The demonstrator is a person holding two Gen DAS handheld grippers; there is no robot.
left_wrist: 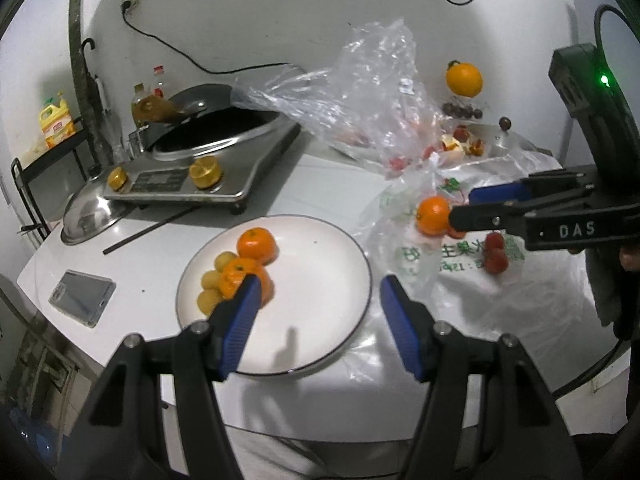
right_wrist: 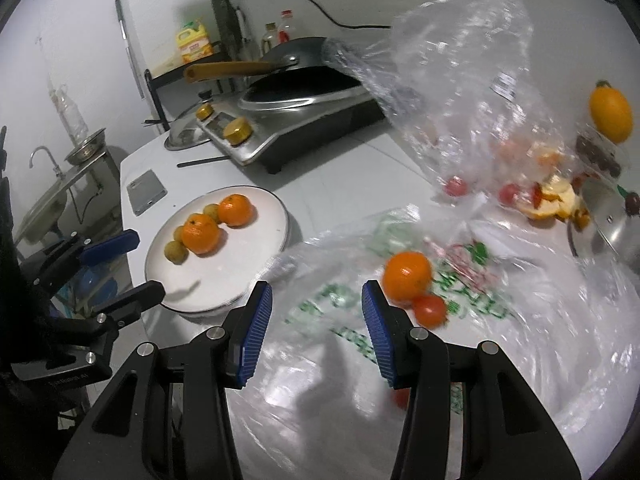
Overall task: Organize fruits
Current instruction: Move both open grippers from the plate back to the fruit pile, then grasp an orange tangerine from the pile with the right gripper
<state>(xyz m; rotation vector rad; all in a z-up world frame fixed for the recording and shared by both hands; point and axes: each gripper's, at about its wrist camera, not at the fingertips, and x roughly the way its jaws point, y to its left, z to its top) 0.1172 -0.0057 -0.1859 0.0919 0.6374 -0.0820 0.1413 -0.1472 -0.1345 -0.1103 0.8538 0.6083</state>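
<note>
The right claw (right_wrist: 316, 320) is open and holds nothing, and the loose orange (right_wrist: 407, 278) sits just ahead of it and a bit to its right, on the printed plastic bag (right_wrist: 520, 320) on the desk (right_wrist: 340, 168), touching a small red fruit (right_wrist: 430, 311). The left claw (left_wrist: 316, 308) is open and empty too, hanging over the white plate (left_wrist: 320, 280) where two oranges (left_wrist: 256, 245) and some small yellow fruits (left_wrist: 212, 284) already lie. The right claw is nearer the loose orange, so I think it should grab it and carry it left to the plate.
</note>
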